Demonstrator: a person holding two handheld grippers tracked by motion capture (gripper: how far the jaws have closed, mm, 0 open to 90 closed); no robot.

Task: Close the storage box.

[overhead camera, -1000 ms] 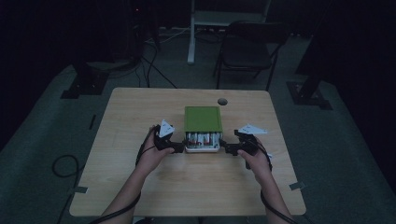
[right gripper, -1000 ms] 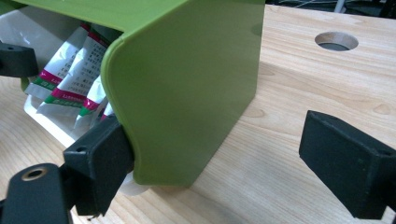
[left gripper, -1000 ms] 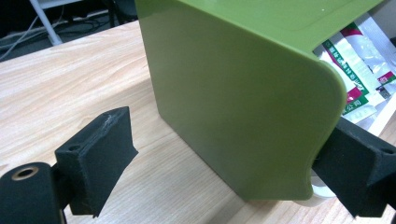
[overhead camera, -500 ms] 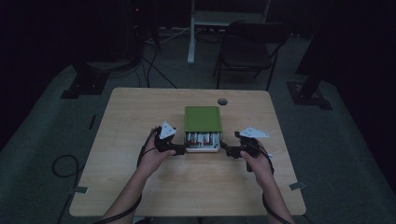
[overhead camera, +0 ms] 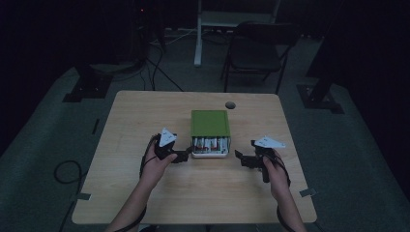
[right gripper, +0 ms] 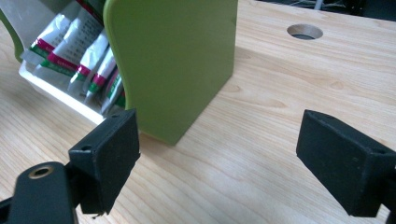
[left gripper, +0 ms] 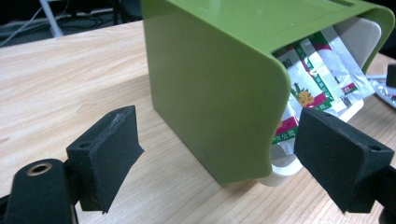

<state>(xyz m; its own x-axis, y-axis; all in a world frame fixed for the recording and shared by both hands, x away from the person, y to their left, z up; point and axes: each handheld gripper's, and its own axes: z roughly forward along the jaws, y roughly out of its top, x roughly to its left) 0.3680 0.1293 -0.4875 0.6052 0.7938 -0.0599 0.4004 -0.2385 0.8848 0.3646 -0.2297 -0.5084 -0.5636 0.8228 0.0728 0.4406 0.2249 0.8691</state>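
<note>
Wooden table in a dark room, green box of packets at centre. Left gripper spread wide astride the box's near corner, pads not pressing; right gripper wide too, just beside. Likely next: closing squarely on both green walls.

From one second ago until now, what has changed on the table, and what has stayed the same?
The right gripper has drawn away from the green box, out toward the table's right side; its fingers are open, with nothing between them. The left gripper kept its place at the box's left front corner; its fingers have just closed a little but stand open astride that corner. The box, its packets and the table are unchanged.
</note>
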